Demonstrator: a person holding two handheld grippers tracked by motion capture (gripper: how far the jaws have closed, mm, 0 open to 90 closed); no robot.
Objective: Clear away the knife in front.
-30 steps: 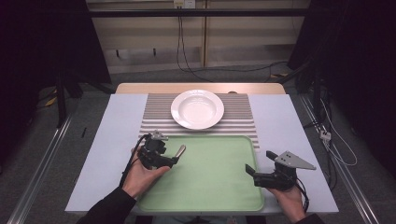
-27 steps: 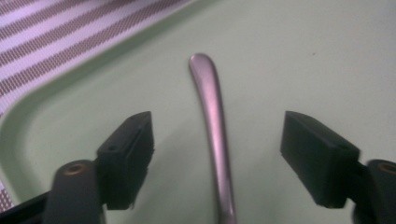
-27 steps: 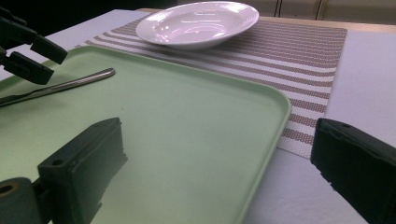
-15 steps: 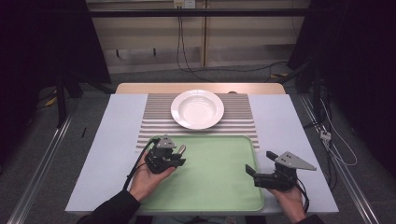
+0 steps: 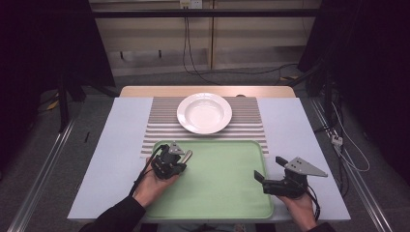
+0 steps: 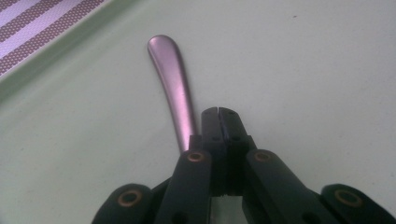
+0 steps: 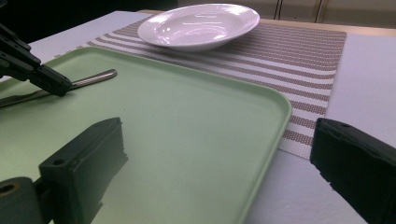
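Observation:
A metal utensil handle (image 6: pixel 172 86) lies on the pale green tray (image 5: pixel 227 193) near its far left corner. My left gripper (image 5: pixel 180 162) rests low over the tray. Its jaws have just been closing and now meet tip to tip (image 6: pixel 218 114), with nothing between them. The handle runs just beside the left jaw. In the right gripper view the same handle (image 7: pixel 95 77) pokes out past the left gripper's tip (image 7: pixel 60 87). My right gripper (image 5: pixel 261 181) stands open at the tray's right edge (image 7: pixel 275 121), its jaws wide apart (image 7: pixel 219 156) and holding nothing.
A white deep plate (image 5: pixel 204 112) sits on a striped placemat (image 5: pixel 249 121) beyond the tray. The placemat lies on a light table top (image 5: pixel 118 145), with a wooden strip along the far edge. Cables hang over the floor to the right.
The left hand has shifted a little to the right and nearer, onto the tray beside the handle, and its jaws have gone from open to shut. The right gripper has stayed put.

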